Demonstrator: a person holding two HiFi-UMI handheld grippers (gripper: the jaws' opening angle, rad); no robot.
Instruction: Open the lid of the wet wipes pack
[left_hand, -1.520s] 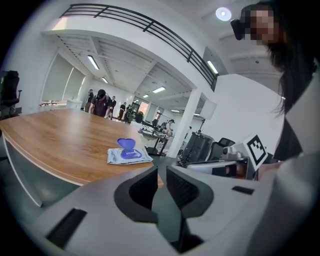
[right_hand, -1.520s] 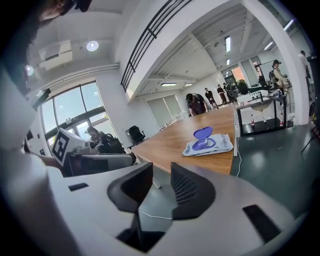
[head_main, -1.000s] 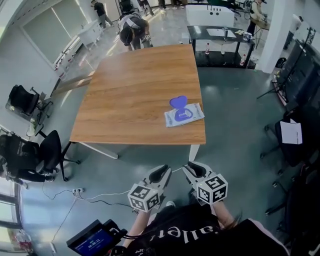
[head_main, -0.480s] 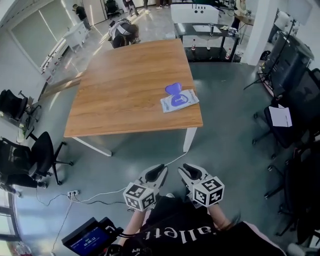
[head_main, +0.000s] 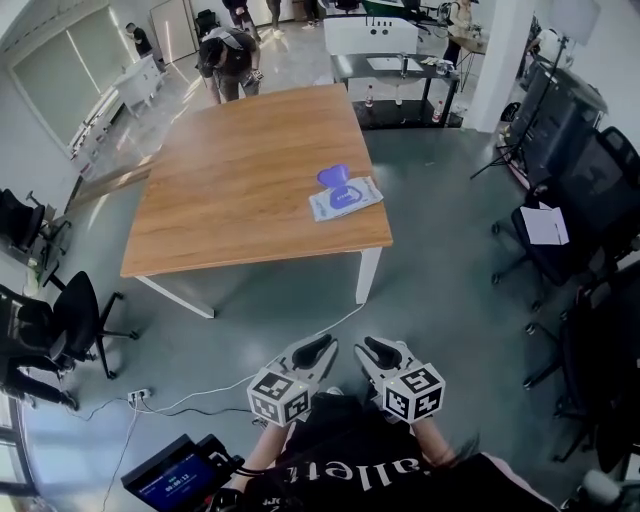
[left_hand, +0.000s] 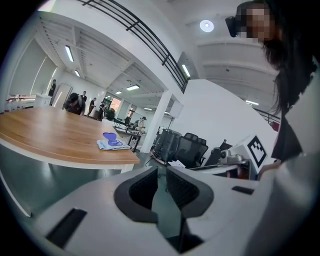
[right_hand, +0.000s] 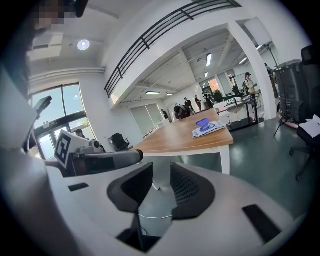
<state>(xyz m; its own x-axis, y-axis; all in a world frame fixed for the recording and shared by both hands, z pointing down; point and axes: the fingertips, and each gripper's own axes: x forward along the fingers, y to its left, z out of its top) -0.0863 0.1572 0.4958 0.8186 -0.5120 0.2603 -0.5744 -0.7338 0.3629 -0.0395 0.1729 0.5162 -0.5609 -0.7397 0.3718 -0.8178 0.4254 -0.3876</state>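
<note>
The wet wipes pack (head_main: 346, 200) lies flat near the right front corner of the wooden table (head_main: 240, 190), and its purple lid (head_main: 333, 178) stands raised. The left gripper view shows the pack (left_hand: 113, 144) far off; so does the right gripper view, with the pack (right_hand: 207, 128) on the table's near corner. Both grippers hang low in front of the person's body, well short of the table. My left gripper (head_main: 318, 350) (left_hand: 162, 172) and right gripper (head_main: 372, 350) (right_hand: 161, 172) hold nothing; only a narrow slit shows between each pair of jaws.
Black office chairs stand left (head_main: 70, 310) and right (head_main: 570, 220) of the table. A black side table (head_main: 400, 70) and several people (head_main: 225, 55) are beyond its far end. A cable with a power strip (head_main: 140, 397) lies on the grey floor.
The table and the wipes pack have drawn farther away and shifted up-left in the head view. Both grippers stay low by the body, jaws unchanged.
</note>
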